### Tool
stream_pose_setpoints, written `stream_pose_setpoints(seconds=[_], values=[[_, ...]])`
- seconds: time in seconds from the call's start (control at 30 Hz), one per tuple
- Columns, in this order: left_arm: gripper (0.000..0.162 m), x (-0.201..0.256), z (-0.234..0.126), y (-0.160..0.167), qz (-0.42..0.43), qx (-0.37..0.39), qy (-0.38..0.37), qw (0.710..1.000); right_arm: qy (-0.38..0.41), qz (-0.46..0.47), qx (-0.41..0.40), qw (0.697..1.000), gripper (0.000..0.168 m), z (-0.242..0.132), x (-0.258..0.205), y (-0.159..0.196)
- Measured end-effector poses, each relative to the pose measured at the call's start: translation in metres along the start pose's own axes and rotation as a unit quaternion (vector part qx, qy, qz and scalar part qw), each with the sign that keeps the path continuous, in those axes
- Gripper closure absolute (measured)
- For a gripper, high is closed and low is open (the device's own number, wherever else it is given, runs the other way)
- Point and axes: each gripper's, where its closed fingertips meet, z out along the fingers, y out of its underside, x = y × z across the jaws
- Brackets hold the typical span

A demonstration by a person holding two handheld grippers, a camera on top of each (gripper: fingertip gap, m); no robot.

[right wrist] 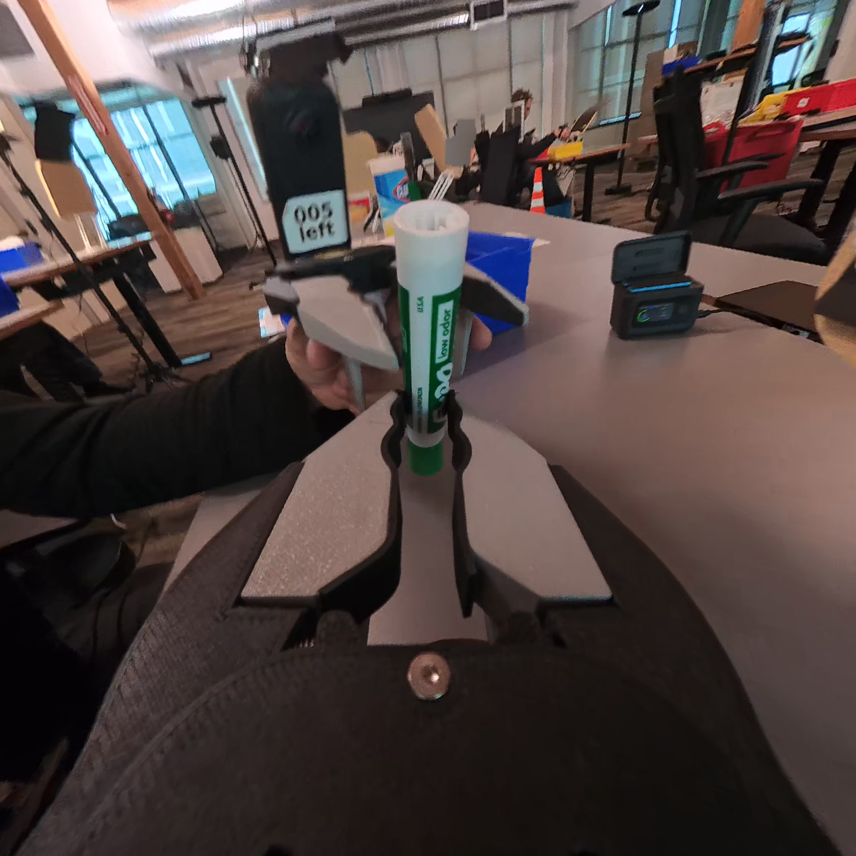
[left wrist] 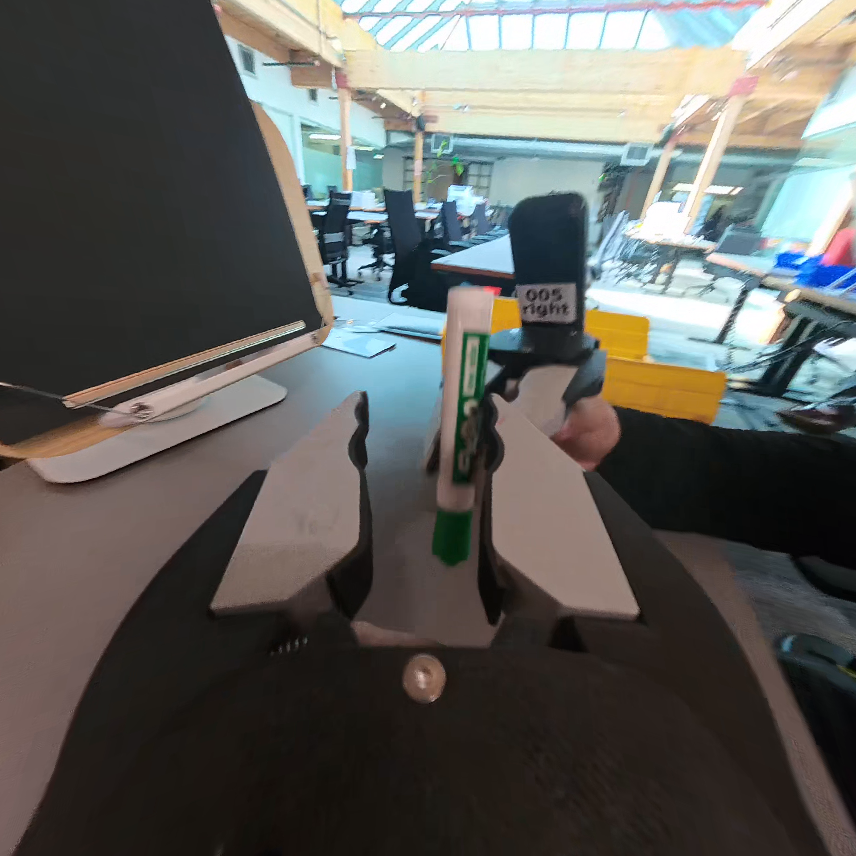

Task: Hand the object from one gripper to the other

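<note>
The right gripper (right wrist: 428, 419) has its jaws closed on the lower barrel of a marker (right wrist: 428, 333), just above the green cap, which points down between the fingers. The marker stands upright, white with a green printed label; its open white end is uppermost.

The left gripper (left wrist: 428, 433) stands wide open, fingers spread either side of the marker. In its own view the marker (left wrist: 461, 417) lies close against its right finger (left wrist: 546, 500) and apart from the other; whether it touches cannot be told. From the right wrist view the left gripper (right wrist: 419, 319) flanks the upper barrel, a hand (right wrist: 324, 366) in a black sleeve gripping its handle. Each gripper's black camera block carries a white printed sticker.

Beyond and left of the left gripper a dark monitor (left wrist: 129, 185) stands on the grey table (left wrist: 116, 532). Right of the right gripper sits an open black case (right wrist: 655, 292), with a blue box (right wrist: 500, 273) behind the marker.
</note>
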Motion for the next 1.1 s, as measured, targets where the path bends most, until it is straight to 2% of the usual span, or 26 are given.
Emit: stream_pose_setpoints(seconds=[0.07, 0.2, 0.37, 0.47, 0.5, 0.67, 0.73, 0.83, 0.9, 1.03, 1.1], values=[[0.115, -0.006, 0.000, 0.005, 0.020, -0.015, -0.023, 0.999, 0.011, 0.022, 0.021, 0.999, 0.154, -0.007, 0.008, -0.007], [0.114, -0.005, 0.001, 0.011, 0.028, -0.032, -0.019, 0.999, 0.030, 0.036, 0.033, 0.998, 0.155, -0.013, 0.018, -0.010], [0.111, -0.003, 0.005, 0.024, 0.040, -0.064, -0.016, 0.997, 0.012, 0.049, 0.074, 0.996, 0.154, -0.019, 0.015, -0.024], [0.133, 0.005, 0.009, 0.030, 0.059, -0.071, 0.001, 0.996, -0.006, 0.066, 0.088, 0.994, 0.154, -0.021, 0.012, -0.028], [0.146, 0.010, 0.010, 0.032, 0.067, -0.074, 0.013, 0.995, -0.003, 0.065, 0.086, 0.994, 0.154, -0.021, 0.013, -0.027], [0.146, 0.003, 0.010, 0.034, 0.162, -0.092, -0.023, 0.982, 0.000, 0.037, 0.076, 0.996, 0.151, -0.019, 0.008, -0.027], [0.147, -0.005, 0.008, 0.037, 0.293, -0.107, -0.075, 0.947, -0.007, 0.033, 0.064, 0.997, 0.143, -0.017, 0.005, -0.024], [0.146, -0.023, 0.001, 0.033, 0.486, -0.129, -0.170, 0.847, -0.010, 0.041, 0.041, 0.998, 0.131, -0.020, 0.006, -0.020], [0.147, -0.033, -0.007, 0.020, 0.547, -0.116, -0.220, 0.799, -0.017, 0.061, 0.050, 0.997, 0.130, -0.028, 0.008, -0.024], [0.146, -0.045, -0.026, -0.003, 0.577, -0.088, -0.280, 0.763, -0.064, 0.104, 0.120, 0.985, 0.124, -0.050, 0.003, -0.050], [0.146, -0.047, -0.028, -0.005, 0.589, -0.092, -0.291, 0.748, -0.045, 0.096, 0.142, 0.984, 0.122, -0.055, 0.007, -0.057]])
